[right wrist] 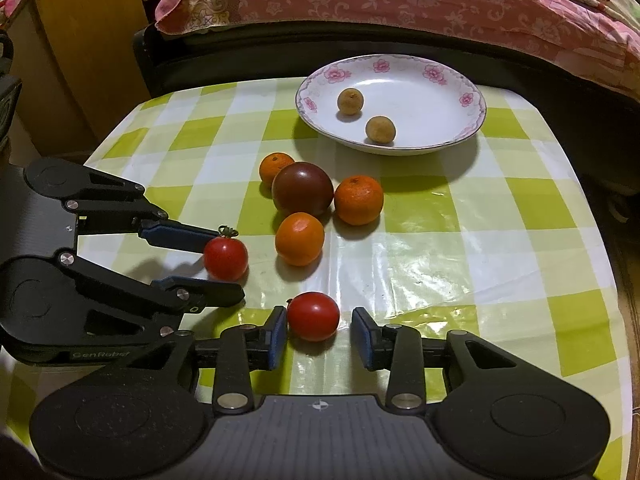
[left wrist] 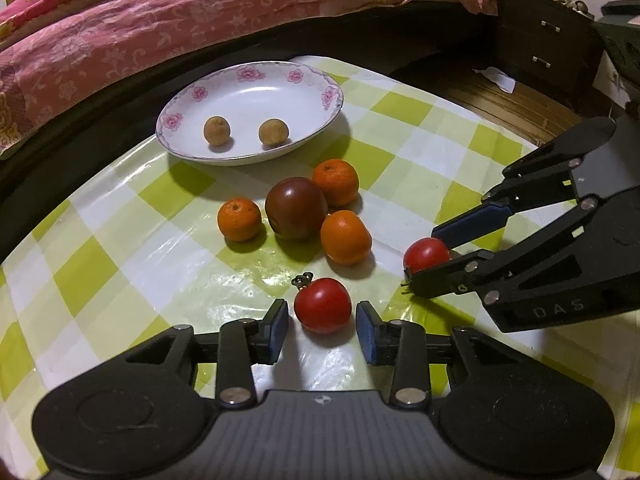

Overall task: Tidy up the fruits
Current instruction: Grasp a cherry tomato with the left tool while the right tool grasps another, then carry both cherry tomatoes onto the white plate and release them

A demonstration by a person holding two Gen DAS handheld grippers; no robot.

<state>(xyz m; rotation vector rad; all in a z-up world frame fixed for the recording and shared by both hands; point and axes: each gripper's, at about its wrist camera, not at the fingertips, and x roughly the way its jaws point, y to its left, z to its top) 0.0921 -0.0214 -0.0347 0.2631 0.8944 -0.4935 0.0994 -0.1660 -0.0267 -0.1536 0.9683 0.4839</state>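
A white floral plate (left wrist: 320, 128) (right wrist: 440, 136) holds two small brown fruits (left wrist: 217, 131) (right wrist: 380, 129). Three oranges (left wrist: 239, 219) (right wrist: 358, 200) and a dark tomato (left wrist: 296, 208) (right wrist: 303, 189) lie in front of it. My left gripper (left wrist: 322, 326) (right wrist: 224, 262) is open around a red cherry tomato (left wrist: 323, 305) (right wrist: 225, 258) with a stem, pads a little apart from it. My right gripper (right wrist: 319, 334) (left wrist: 424, 264) is open around a second red tomato (right wrist: 313, 316) (left wrist: 426, 255); its left pad touches or nearly touches it.
The table carries a green-and-white checked cloth (left wrist: 120, 240) (right wrist: 480, 260). A bed with a pink quilt (left wrist: 160, 20) (right wrist: 440, 0) runs along the far side. A dark drawer cabinet (left wrist: 544, 44) stands at the right, a wooden cabinet (right wrist: 80, 40) at the left.
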